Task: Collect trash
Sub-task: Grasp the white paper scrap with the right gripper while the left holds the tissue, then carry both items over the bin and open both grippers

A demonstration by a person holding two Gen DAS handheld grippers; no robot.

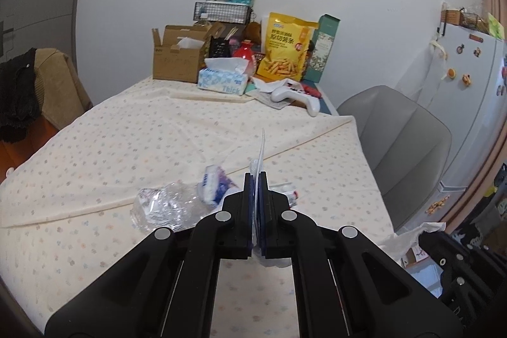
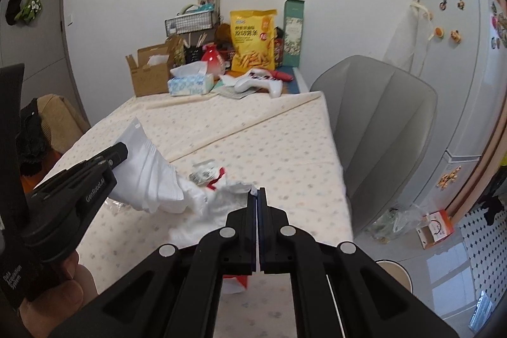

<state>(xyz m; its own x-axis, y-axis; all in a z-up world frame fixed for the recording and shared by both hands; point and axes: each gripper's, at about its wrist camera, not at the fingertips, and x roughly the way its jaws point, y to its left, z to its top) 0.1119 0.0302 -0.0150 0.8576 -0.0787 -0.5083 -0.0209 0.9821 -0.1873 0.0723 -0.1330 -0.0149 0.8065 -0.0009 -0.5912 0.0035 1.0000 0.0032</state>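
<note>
Two tools noted: left tool (image 2: 122,152) and right tool (image 2: 257,194), each clamped on one white plastic bag (image 2: 152,176). One crushed clear bottle (image 1: 161,208) lying near left on surface (image 1: 126,141).

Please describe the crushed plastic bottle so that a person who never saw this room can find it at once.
Start at the table under the dotted cream cloth and go to its near end, away from the boxes by the wall. The crushed plastic bottle lies there on its side, next to a blue-and-white wrapper. It is the only clear, see-through item.
</note>
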